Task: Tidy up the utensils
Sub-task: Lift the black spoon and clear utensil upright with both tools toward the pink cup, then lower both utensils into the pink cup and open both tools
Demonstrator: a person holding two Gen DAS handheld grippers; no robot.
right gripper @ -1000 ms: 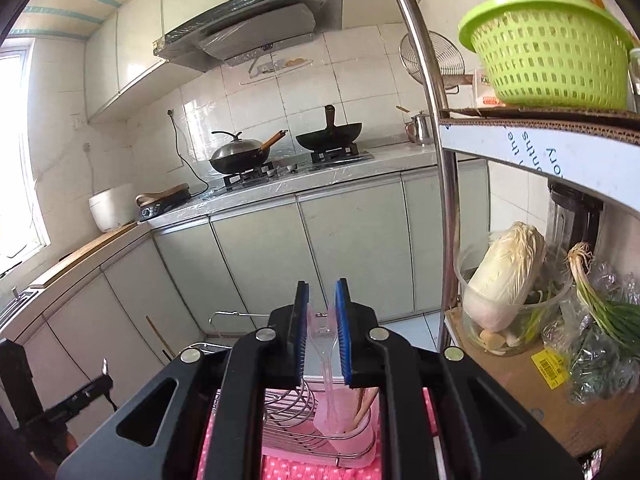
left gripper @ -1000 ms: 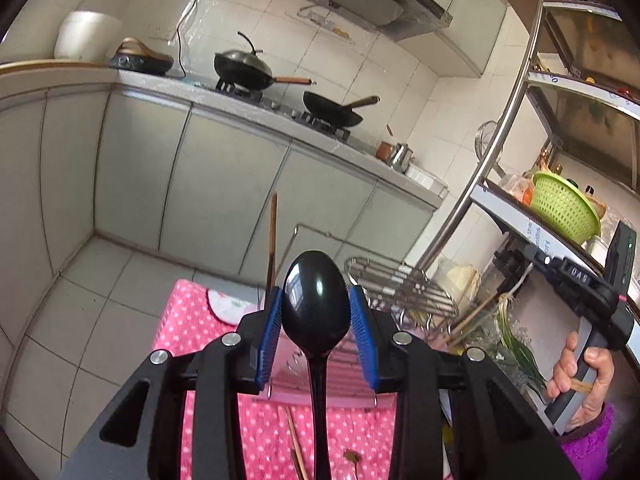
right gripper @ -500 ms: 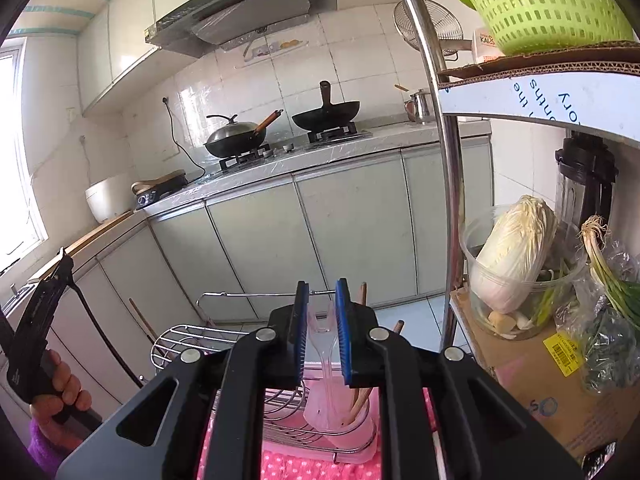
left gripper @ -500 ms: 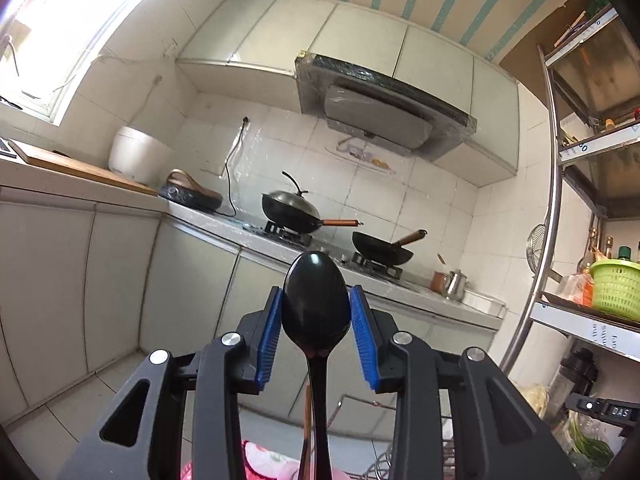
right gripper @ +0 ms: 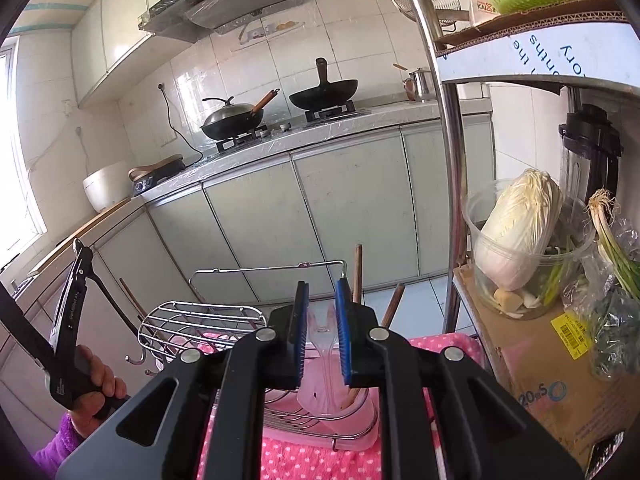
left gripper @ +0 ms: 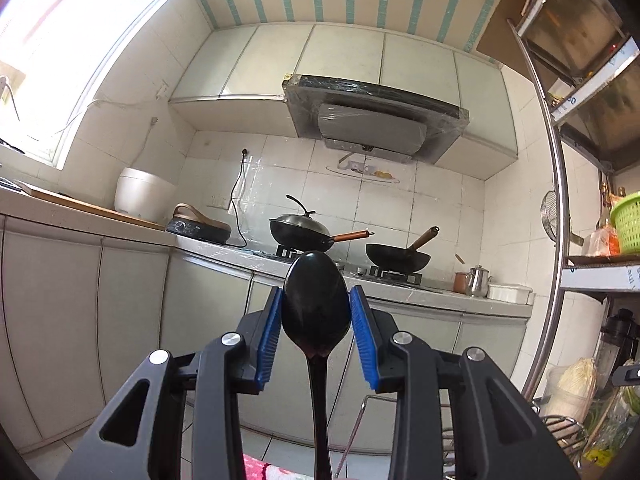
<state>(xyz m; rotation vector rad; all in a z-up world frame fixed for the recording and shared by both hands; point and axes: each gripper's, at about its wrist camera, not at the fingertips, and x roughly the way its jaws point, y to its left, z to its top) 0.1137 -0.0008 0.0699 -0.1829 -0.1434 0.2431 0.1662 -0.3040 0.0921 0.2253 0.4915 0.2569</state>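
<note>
**Utensil Sorting: Two Pieces in Hand, Neither Yet Stowed**

While both tools are raised above the pink dotted cloth (right gripper: 320, 456), the task stands partway, judged from the present views. Some wooden-handled utensils (right gripper: 357, 268) already stand upright in the pink holder (right gripper: 336, 412) at the wire rack (right gripper: 200, 320); two pieces are not yet stowed.

Left side: the left tongs (left gripper: 315, 320) are clamped on a black spoon (left gripper: 315, 304). The blue pads (left gripper: 269, 336) bear on the two edges of the bowl, which points forward toward the stove wall with its hollow face toward the camera. The bowl is glossy, oval and dark; the slim handle runs back beneath the tool and out of the bottom of the left wrist view. In the right wrist view, a hand (right gripper: 90, 384) with a purple sleeve grips this tool's handle at far left.

Right side: the right tongs (right gripper: 322, 320) are nearly together, clamped on a clear plastic utensil (right gripper: 322, 332). It is transparent and faintly pink-tinted, with a forked or notched tip; its exact type cannot be told. It hangs directly above the pink holder.

Remaining work, by estimate: lower the clear piece into the holder, then bring the spoon across and stow it as well.
</note>
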